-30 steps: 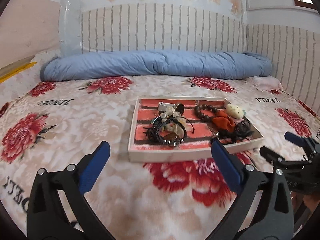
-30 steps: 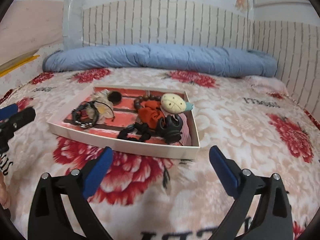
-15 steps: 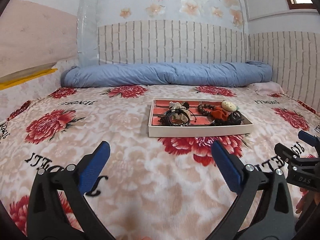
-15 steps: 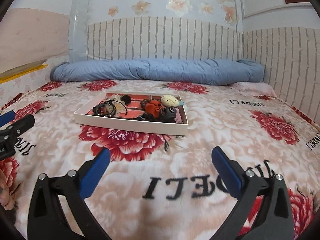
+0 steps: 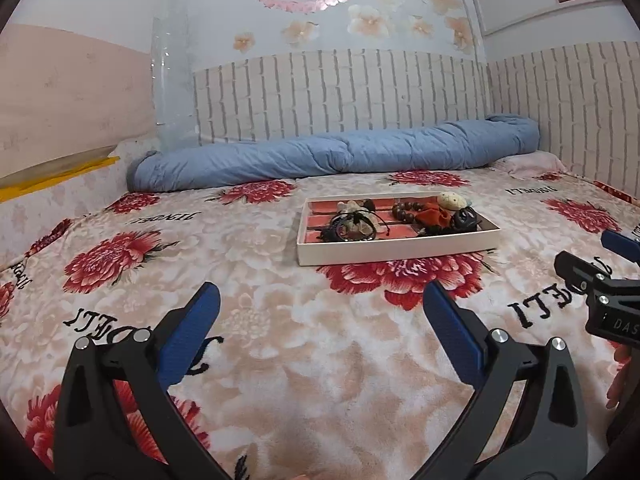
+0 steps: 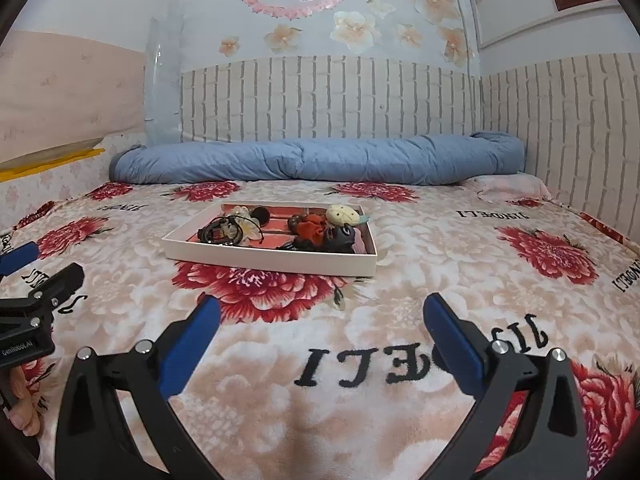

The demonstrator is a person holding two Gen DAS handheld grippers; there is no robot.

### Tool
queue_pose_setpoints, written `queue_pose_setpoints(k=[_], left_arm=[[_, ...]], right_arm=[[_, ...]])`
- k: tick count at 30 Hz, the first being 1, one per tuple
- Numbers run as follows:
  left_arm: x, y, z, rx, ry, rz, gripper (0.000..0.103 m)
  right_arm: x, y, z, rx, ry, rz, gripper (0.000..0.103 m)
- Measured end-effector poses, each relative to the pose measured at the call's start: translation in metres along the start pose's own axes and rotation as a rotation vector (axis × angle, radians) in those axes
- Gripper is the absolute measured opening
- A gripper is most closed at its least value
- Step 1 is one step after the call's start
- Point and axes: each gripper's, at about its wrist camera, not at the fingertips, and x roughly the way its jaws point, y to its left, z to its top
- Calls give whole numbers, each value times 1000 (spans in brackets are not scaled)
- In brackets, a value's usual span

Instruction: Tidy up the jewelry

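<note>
A shallow white tray [image 5: 396, 250] [image 6: 272, 259] with a red lining lies on the flowered bed cover, well ahead of both grippers. Inside it sit black bracelets [image 5: 352, 227] [image 6: 220, 233], a brown bead bracelet [image 5: 402, 210], an orange scrunchie [image 5: 434, 214] [image 6: 312, 229], a cream round piece [image 5: 451, 200] [image 6: 342, 214] and a black hair clip [image 5: 464, 219] [image 6: 340, 237]. My left gripper [image 5: 320, 310] is open and empty, low over the blanket. My right gripper [image 6: 322, 320] is open and empty too, and appears at the right edge of the left wrist view [image 5: 600, 264].
A rolled blue quilt [image 5: 332, 156] [image 6: 316, 162] lies along the brick-patterned wall at the far side. A pink pillow [image 5: 528, 162] sits in the far right corner. The blanket [image 5: 280, 340] spreads wide around the tray. A hand [image 6: 22, 400] holds the left gripper.
Both grippers have pulled back and away from the tray, which now looks smaller and farther. Both stay open and empty. More of the wall has come into view.
</note>
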Motion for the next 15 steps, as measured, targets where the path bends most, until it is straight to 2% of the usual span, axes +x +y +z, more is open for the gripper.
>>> queue_pose_setpoints(k=[15], left_arm=[[4, 7, -4, -35, 8, -4, 98]], right_arm=[[-5, -1, -2, 10, -21, -24, 99]])
